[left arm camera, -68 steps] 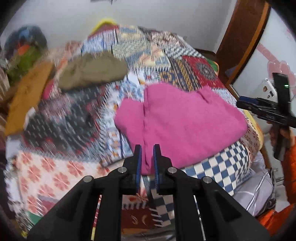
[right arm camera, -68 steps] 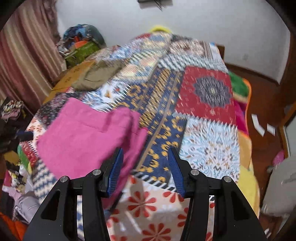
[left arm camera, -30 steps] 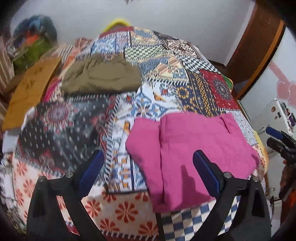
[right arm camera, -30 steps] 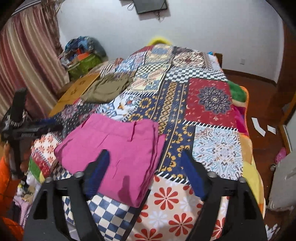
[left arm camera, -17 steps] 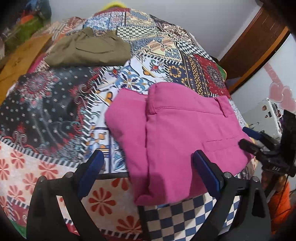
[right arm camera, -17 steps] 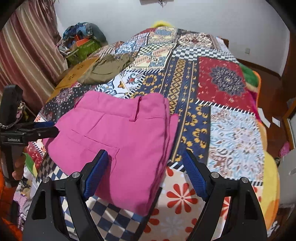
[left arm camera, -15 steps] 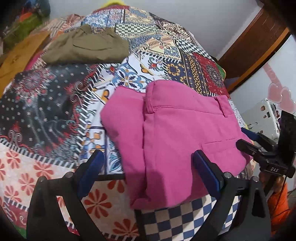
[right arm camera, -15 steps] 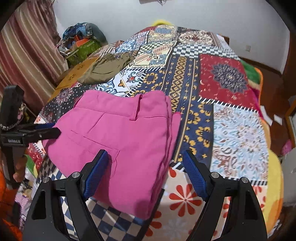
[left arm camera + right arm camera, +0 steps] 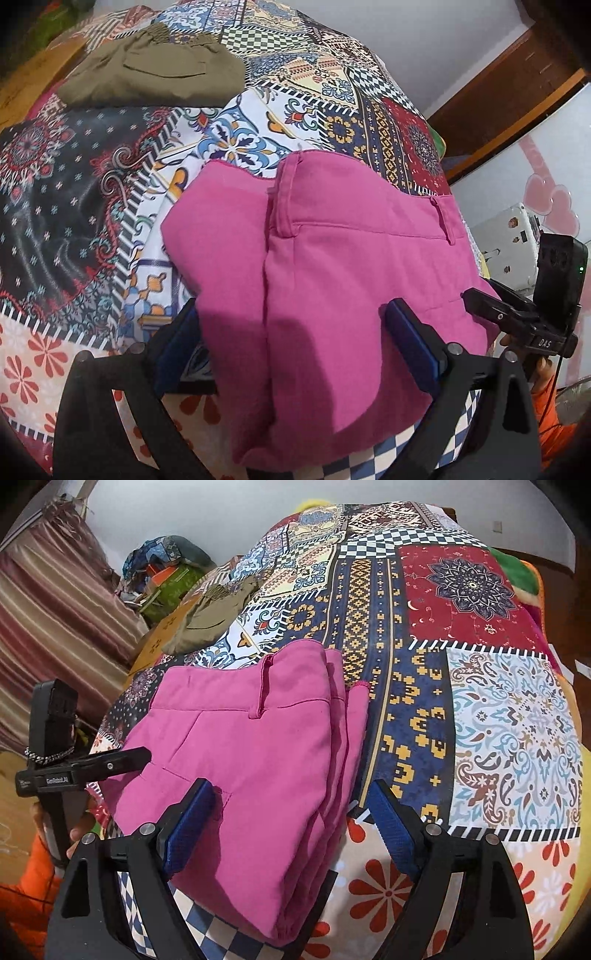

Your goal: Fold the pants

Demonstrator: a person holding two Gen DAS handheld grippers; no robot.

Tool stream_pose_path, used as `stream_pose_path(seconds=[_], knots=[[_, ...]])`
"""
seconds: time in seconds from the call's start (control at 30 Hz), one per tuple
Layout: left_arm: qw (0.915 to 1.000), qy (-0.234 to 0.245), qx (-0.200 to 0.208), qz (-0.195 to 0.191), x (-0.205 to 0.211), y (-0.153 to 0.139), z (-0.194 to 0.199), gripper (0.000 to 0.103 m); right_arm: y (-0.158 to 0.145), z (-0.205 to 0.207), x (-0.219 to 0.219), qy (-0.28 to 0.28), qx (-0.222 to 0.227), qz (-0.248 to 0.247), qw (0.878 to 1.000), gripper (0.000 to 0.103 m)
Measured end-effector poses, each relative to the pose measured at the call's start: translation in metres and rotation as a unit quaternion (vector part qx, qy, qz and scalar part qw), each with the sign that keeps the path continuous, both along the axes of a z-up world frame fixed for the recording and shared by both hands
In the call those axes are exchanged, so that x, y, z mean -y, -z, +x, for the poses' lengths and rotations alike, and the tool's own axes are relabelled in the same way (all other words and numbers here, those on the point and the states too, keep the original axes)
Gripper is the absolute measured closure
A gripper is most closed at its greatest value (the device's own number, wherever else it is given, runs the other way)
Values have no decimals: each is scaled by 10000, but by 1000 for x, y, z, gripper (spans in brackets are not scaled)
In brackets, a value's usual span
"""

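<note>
Both grippers, left (image 9: 295,343) and right (image 9: 291,823), spread wide, empty, above folded pants (image 9: 332,295). Advice: pinch all layers at each near corner, lift evenly.

Both wrist views close, angled down, share pink pants (image 9: 332,295).

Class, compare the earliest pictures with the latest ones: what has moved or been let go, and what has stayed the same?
The left tool, earlier nearly shut at the pink pants' near edge, now stands open. Both it and the right tool have come down close over the near end of the pants, holding nothing. The folded pants and the olive garment lie unmoved on the quilt.
</note>
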State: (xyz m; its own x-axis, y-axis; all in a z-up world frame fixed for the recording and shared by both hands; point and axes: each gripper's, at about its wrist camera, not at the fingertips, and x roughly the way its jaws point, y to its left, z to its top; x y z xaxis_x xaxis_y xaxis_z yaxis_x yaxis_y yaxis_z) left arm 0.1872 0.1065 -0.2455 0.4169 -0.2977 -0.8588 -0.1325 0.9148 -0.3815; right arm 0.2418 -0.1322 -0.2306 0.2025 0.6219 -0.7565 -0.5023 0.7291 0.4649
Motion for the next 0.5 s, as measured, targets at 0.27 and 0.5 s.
stream_pose_path(seconds=[0.27, 0.5], knots=[[9998, 87, 137, 148, 6, -5, 1, 20, -4, -3, -6, -197, 88, 201, 9996, 46], [9986, 161, 296, 400, 14, -15, -3, 39, -12, -4, -6, -128, 303, 233, 9992, 66]])
